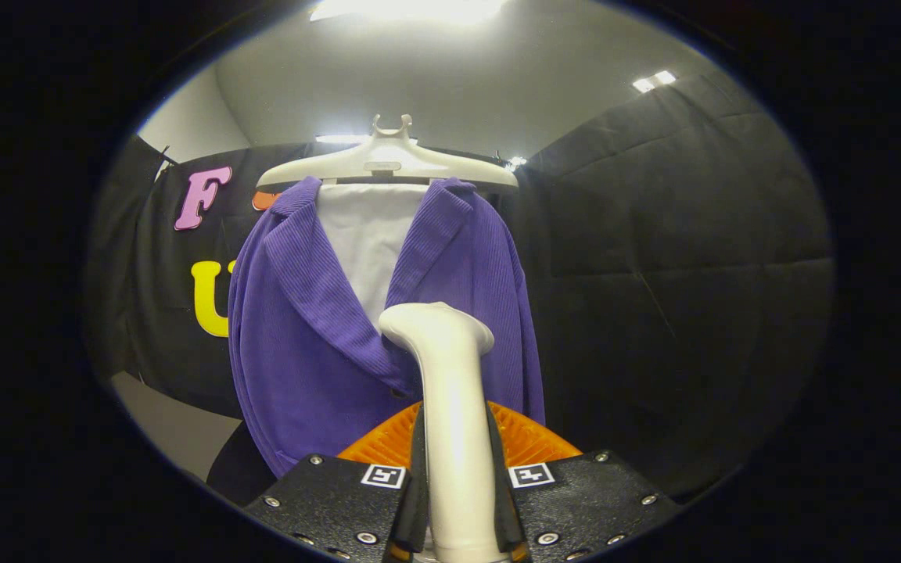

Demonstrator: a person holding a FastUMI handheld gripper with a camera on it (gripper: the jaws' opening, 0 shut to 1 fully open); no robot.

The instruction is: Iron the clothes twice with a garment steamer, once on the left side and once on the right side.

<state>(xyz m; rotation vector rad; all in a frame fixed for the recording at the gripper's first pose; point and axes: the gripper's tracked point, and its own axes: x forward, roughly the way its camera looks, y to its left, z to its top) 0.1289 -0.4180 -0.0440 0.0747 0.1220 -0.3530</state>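
A purple ribbed jacket (310,344) hangs open-fronted on a cream hanger (388,160), with a white panel (366,242) showing between its lapels. My gripper (457,508) is shut on the handle of a cream garment steamer (450,407), both fingers pressing its sides. The steamer rises upright from between the fingers, and its head (435,322) sits in front of the jacket's middle, just below the lapel opening. Whether the head touches the cloth I cannot tell.
Black quilted booth walls (677,258) close in behind and to the right of the jacket. A pale floor patch (173,426) lies to the left below the jacket. Ceiling lights (654,80) shine overhead.
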